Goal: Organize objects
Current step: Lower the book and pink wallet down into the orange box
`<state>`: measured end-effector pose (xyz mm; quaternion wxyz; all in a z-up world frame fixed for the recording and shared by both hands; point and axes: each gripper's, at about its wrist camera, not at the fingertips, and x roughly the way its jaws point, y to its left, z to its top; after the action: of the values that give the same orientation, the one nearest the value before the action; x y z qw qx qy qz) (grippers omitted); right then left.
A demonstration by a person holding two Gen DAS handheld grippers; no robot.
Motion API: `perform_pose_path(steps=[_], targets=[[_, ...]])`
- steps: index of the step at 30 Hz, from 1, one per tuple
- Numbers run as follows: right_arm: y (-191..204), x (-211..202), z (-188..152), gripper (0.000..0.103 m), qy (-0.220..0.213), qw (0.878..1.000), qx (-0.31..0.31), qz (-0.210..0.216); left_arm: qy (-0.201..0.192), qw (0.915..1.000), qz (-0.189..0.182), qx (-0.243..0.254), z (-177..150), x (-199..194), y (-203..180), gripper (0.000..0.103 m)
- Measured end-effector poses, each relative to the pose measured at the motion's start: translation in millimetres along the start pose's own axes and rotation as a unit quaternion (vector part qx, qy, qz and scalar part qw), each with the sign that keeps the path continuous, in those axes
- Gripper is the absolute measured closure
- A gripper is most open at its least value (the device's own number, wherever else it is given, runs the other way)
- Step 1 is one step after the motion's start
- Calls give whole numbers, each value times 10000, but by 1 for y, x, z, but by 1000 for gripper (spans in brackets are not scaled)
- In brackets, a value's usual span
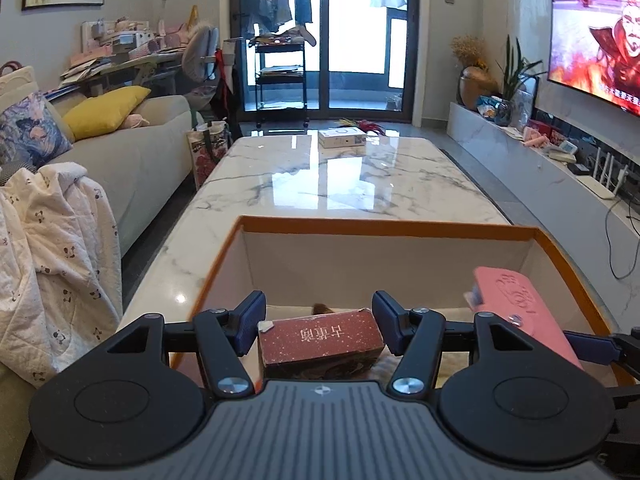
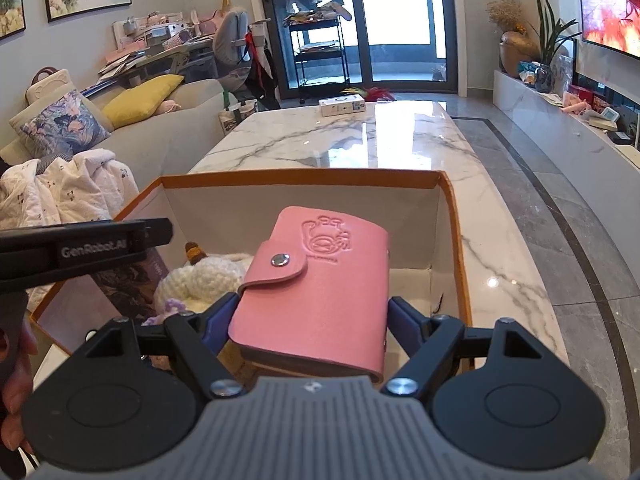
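Note:
An orange-rimmed open box (image 1: pixel 384 227) with white walls stands on the marble table; it also shows in the right wrist view (image 2: pixel 304 179). My left gripper (image 1: pixel 320 320) is shut on a dark red box with gold characters (image 1: pixel 320 338), held over the open box. My right gripper (image 2: pixel 310 314) is shut on a pink snap wallet (image 2: pixel 320 280), held above the box; the wallet also shows at the right of the left wrist view (image 1: pixel 516 300). A cream crocheted toy (image 2: pixel 204 276) lies inside the box.
The marble coffee table (image 1: pixel 344 176) stretches ahead, with a white carton (image 1: pixel 342 137) at its far end. A sofa with a yellow cushion (image 1: pixel 104 110) and a white blanket (image 1: pixel 52 256) is left. A TV bench (image 1: pixel 560 176) and TV are right.

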<state>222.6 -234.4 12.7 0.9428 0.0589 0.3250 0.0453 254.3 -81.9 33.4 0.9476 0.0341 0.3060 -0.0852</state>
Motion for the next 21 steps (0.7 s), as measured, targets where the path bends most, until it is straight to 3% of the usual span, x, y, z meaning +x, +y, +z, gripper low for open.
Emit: perform_pose_path(steps=[5,16,21], targets=[[0,0,-1,22,-43,10000,-8,6,138,9987,316,370,-8,10,-11,32],[0,1,-2,25,-85,9999,-50,72,236,9988,336,276,-14,13,-7,32],[0,1,-2,24,-97,9999,-40,67,281,9988,374,137,-15,14,-5,26]])
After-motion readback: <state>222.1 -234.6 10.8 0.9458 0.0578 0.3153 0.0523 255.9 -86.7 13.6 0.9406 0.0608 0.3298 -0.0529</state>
